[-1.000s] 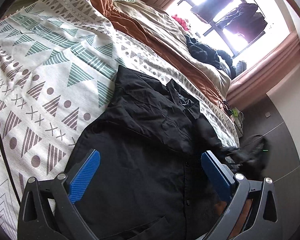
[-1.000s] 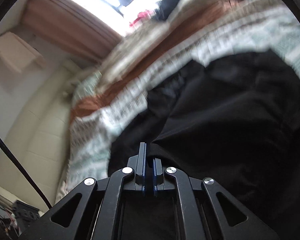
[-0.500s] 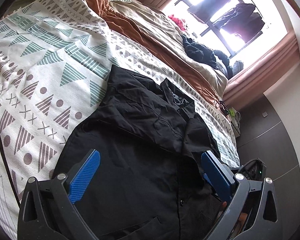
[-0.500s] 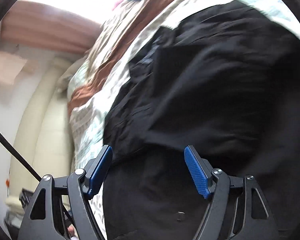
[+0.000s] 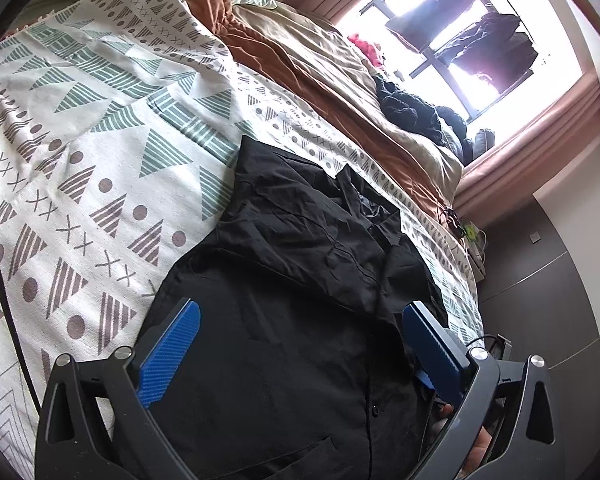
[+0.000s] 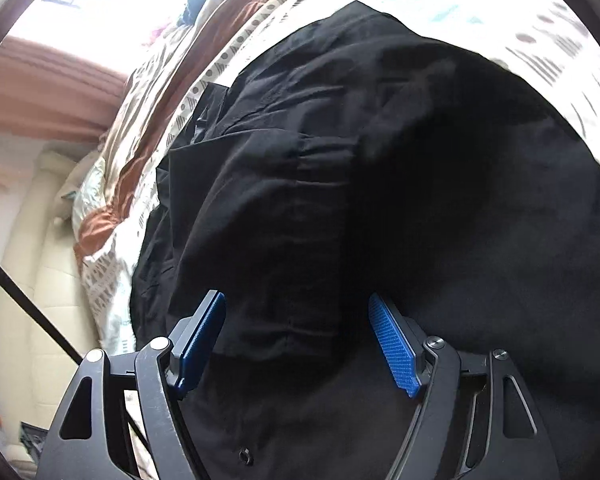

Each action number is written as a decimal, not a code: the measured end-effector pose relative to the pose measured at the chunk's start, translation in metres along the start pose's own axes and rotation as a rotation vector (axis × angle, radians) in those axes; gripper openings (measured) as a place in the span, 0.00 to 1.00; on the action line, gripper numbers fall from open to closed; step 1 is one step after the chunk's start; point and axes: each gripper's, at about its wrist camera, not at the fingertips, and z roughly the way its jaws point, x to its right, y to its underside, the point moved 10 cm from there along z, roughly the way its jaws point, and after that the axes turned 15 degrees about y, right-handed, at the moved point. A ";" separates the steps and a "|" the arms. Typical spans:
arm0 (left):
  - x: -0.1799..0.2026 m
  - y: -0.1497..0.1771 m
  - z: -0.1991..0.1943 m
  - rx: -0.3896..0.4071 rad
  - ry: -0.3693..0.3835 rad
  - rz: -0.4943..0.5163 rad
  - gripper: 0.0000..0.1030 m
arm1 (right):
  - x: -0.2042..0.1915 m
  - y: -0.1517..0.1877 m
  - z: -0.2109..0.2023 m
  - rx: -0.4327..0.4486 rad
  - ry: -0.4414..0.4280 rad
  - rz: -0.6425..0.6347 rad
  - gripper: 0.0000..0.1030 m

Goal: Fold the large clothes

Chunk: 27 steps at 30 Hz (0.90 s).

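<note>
A black button-up shirt (image 5: 300, 300) lies spread on the patterned bedspread (image 5: 100, 140), collar toward the window, with both sleeves folded in over its body. My left gripper (image 5: 300, 324) is open and empty, its blue pads hovering over the shirt's lower body. In the right wrist view the shirt (image 6: 380, 200) fills most of the frame. My right gripper (image 6: 298, 316) is open and empty just above a folded-over sleeve panel.
A rust and beige duvet (image 5: 320, 80) is bunched along the far side of the bed. Dark clothes (image 5: 416, 112) are piled near the bright window (image 5: 460, 40). The bed edge and dark floor (image 5: 540, 280) lie to the right. A cream padded headboard (image 6: 32, 260) shows in the right wrist view.
My right gripper was shut on the shirt's sleeve, carried it over the body, then opened and let it go. The left gripper stayed open and barely moved.
</note>
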 end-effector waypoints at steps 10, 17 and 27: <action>-0.006 -0.008 -0.016 0.028 0.014 -0.024 1.00 | -0.024 -0.005 -0.021 0.115 -0.060 -0.075 0.19; -0.022 -0.021 -0.043 0.061 0.006 -0.042 1.00 | -0.092 0.008 -0.072 0.232 -0.158 -0.224 0.18; -0.060 -0.036 -0.075 0.104 -0.034 -0.094 1.00 | -0.206 0.058 -0.034 0.187 -0.205 -0.428 0.03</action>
